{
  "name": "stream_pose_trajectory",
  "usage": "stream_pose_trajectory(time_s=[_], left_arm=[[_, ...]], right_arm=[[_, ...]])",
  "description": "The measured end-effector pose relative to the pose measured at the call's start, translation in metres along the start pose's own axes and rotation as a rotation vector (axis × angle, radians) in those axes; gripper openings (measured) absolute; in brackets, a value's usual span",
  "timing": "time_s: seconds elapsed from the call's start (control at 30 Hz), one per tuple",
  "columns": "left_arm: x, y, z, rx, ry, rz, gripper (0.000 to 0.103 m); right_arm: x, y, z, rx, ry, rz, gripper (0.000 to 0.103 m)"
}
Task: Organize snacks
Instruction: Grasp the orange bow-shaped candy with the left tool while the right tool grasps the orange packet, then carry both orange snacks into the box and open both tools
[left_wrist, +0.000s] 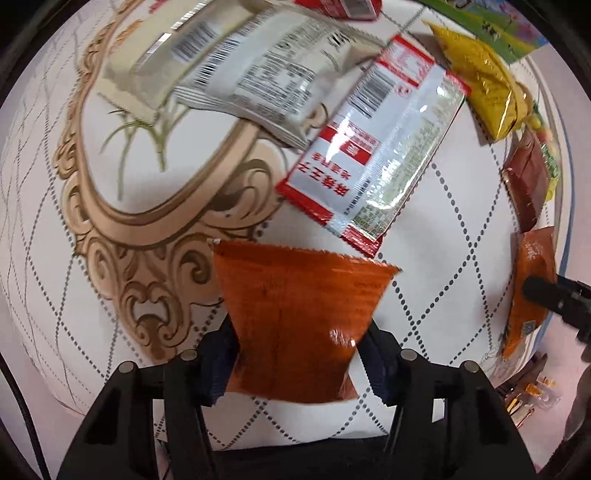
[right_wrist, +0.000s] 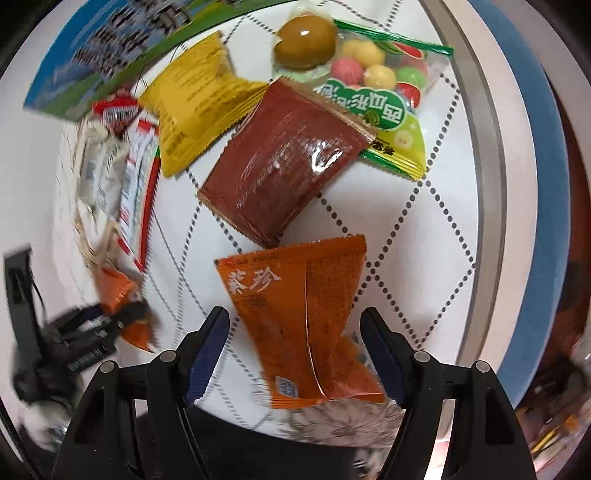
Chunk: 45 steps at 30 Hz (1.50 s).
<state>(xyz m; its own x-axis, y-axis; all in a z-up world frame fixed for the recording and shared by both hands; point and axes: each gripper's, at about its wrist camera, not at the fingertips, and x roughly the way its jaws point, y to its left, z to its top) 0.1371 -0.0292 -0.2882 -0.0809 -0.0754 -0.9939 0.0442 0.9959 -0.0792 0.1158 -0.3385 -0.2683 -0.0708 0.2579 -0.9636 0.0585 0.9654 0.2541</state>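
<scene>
In the left wrist view my left gripper has its jaws against both sides of a dark orange snack packet on the white tablecloth. In the right wrist view my right gripper is open, its jaws straddling a bright orange packet with a gap on each side. That packet also shows at the right edge of the left wrist view. A brown packet lies just beyond it, with a yellow packet and a bag of coloured candies farther back.
A red-and-white packet and pale barcode packets lie ahead of the left gripper. A blue-green printed card lies at the back. The table's blue rim curves along the right.
</scene>
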Motion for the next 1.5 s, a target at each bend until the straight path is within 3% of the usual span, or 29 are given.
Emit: stream_pose_trajectory(time_s=[0.1,0.27,0.5,0.77,0.93,1.1,1.33,1.5], left_arm=[[0.006,-0.011,0.004,-0.006,-0.011,0.027,0.055],[-0.01,-0.025,0.008,-0.034,-0.045,0.023,0.05],[-0.053,-0.037,0.028,-0.043,-0.075,-0.059,0.048],[-0.153,-0.059,0.07,-0.037,-0.227,-0.198,0.048],[-0.207,-0.042,0.127,-0.03,-0.331,-0.217,0.048],[-0.245,-0.036,0.198,-0.031,-0.386,-0.15,0.048],[-0.223,-0.01,0.292,-0.069,-0.331,-0.059,0.048],[-0.199,0.001,0.34,-0.111,-0.271,-0.023,0.049]], right_arm=[[0.018,0.009,-0.007,-0.028,-0.015,-0.036,0.074],[0.019,0.023,-0.018,-0.035,-0.078,-0.091,0.056],[-0.016,0.033,-0.023,-0.009,-0.115,0.011,0.052],[-0.096,0.053,0.007,-0.009,-0.222,0.16,0.052],[-0.157,0.076,0.059,-0.037,-0.346,0.212,0.052],[-0.196,0.093,0.133,-0.062,-0.463,0.155,0.052],[-0.195,0.083,0.254,-0.009,-0.442,0.077,0.052],[-0.172,0.078,0.313,0.014,-0.376,0.048,0.053]])
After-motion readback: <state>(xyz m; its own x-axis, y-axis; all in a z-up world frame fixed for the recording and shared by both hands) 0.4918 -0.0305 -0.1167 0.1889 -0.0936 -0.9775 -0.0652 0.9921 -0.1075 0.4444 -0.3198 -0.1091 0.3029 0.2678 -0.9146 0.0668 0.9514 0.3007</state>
